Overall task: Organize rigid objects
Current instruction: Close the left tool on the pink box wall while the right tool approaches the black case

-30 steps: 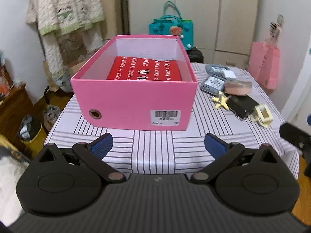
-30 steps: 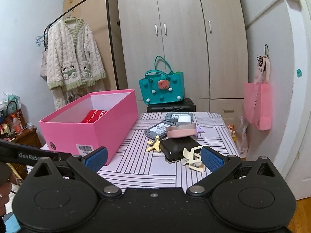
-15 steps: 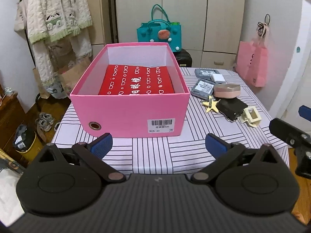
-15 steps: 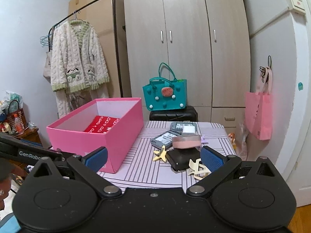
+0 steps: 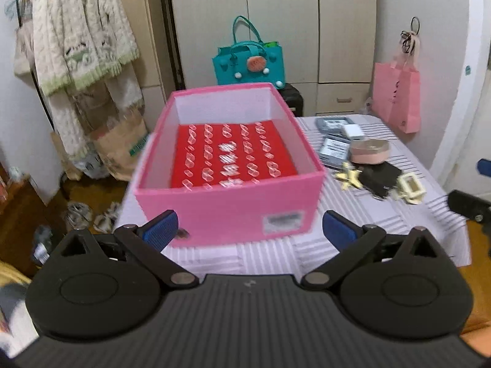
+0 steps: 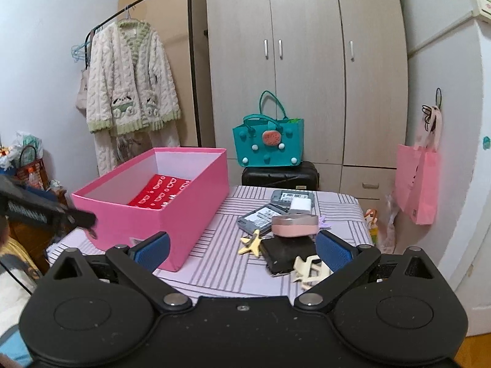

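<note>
A pink open box point(image 5: 233, 211) point(image 6: 190, 211) stands on the striped table and holds a flat red packet point(image 5: 233, 153) point(image 6: 159, 194). To its right lie loose items: a round pink case point(image 5: 369, 151) point(image 6: 294, 225), a black wallet point(image 5: 380, 179) point(image 6: 288, 253), a yellow star clip point(image 5: 348, 178) point(image 6: 251, 243), a cream hair clip point(image 5: 409, 187) point(image 6: 308, 270), grey devices point(image 6: 260, 216) and a white charger point(image 6: 300, 205). My left gripper point(image 5: 248, 230) is open and empty before the box. My right gripper point(image 6: 242, 251) is open and empty before the loose items.
The striped table point(image 5: 383, 230) point(image 6: 214, 263) ends close in front of both grippers. Behind it stand a teal bag point(image 6: 268, 144) on a black case point(image 6: 279, 178), a wardrobe, a hanging robe point(image 6: 129, 92) and a pink bag point(image 6: 417, 181) on the right wall.
Both grippers have risen and pulled back a little, so I see deeper into the box. The left view has swung left. Nothing on the table has moved.
</note>
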